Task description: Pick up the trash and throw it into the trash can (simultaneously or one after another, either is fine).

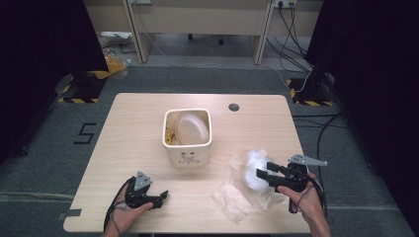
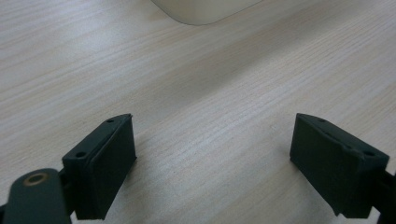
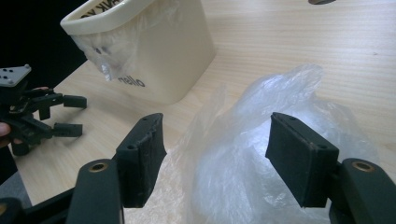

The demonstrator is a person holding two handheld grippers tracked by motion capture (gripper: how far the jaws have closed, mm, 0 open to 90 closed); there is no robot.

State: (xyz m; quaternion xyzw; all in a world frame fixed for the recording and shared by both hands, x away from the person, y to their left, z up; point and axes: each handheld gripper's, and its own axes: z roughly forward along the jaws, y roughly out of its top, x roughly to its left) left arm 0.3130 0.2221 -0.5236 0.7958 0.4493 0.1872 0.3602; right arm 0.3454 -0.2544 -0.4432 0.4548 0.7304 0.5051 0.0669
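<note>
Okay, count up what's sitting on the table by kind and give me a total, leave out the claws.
Cream bin: 1
Crumpled clear plastic bag: 1
White plates, stood inside the bin: at least 1; it looks like a stack, too close together to count
Total: 3 kinds, at least 3 things on the table

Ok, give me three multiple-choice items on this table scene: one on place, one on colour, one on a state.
1. Where is the plastic bag?
A. right of the bin
B. inside the bin
C. on the floor

2. What colour is the bin?
A. blue
B. cream
C. red

3. How is the left gripper?
A. shut on the bag
B. shut on the bin
C. open over bare table

Answers: 1 A, the high view shows the bag on the table by the right gripper; 2 B, its walls are cream; 3 C, only wood lies between its jaws.
</note>
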